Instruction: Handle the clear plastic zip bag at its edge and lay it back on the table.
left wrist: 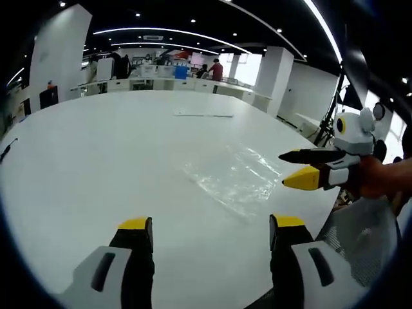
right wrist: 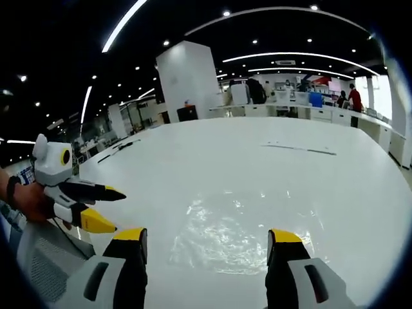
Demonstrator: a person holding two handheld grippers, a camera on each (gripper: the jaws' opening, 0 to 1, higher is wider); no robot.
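A clear plastic zip bag [left wrist: 235,174] lies flat and crinkled on the white table [left wrist: 96,154], a little beyond my left gripper [left wrist: 211,224], whose jaws stand wide open with nothing between them. My right gripper [left wrist: 301,167] comes in from the right beside the bag's right edge, open, held by a hand. In the right gripper view the same bag [right wrist: 228,232] lies just ahead of my right gripper [right wrist: 207,237], jaws apart and empty. The left gripper [right wrist: 103,207] shows at the left there, open, over the table's edge.
A thin flat strip [left wrist: 203,115] lies far across the table [right wrist: 270,167]. A dark mesh chair [left wrist: 364,238] sits at the table's near edge. White pillars [right wrist: 190,80], desks and several people stand at the back of the office.
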